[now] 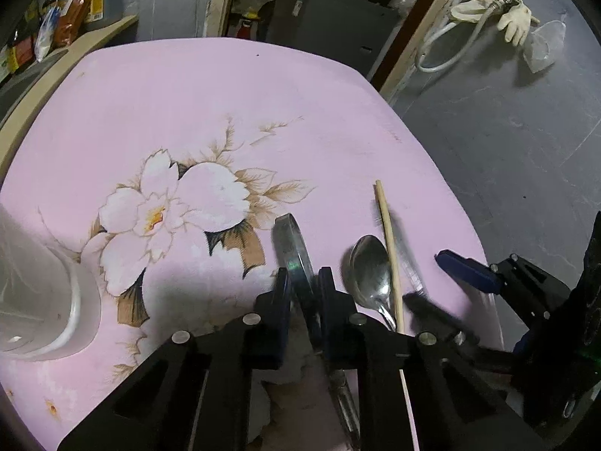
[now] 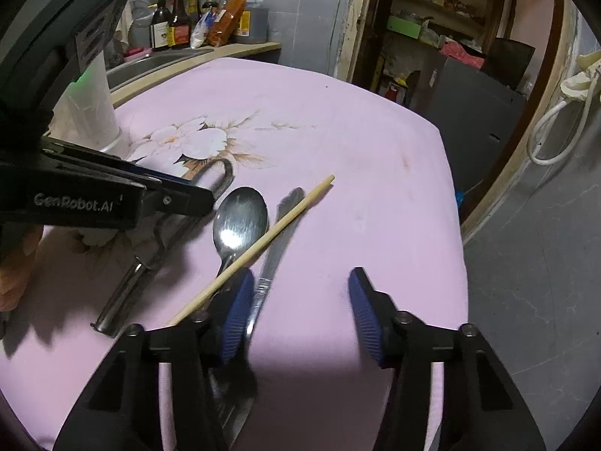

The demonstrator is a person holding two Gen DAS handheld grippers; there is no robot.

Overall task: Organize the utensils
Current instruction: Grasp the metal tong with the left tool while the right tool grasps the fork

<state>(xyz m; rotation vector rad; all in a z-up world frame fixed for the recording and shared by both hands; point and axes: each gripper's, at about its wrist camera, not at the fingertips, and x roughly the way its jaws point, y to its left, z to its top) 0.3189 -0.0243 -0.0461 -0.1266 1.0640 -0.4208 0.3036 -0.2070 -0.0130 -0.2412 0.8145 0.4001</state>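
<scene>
On the pink flowered table (image 1: 210, 86) lie a metal spoon (image 1: 370, 268), a wooden chopstick (image 1: 388, 248) and a steel knife-like utensil (image 2: 280, 221), side by side. My left gripper (image 1: 303, 285) is shut on a metal peeler (image 1: 293, 248), its curved head sticking out past the fingers; it also shows in the right wrist view (image 2: 157, 251). My right gripper (image 2: 300, 312) is open, its left finger beside the steel utensil and chopstick (image 2: 263, 240), near the spoon (image 2: 240, 221).
A white plastic container (image 1: 41, 297) stands at the table's left, also seen in the right wrist view (image 2: 92, 112). Bottles and packets (image 2: 203, 18) line a counter behind. Grey floor, a hose and gloves (image 1: 499, 15) lie to the right.
</scene>
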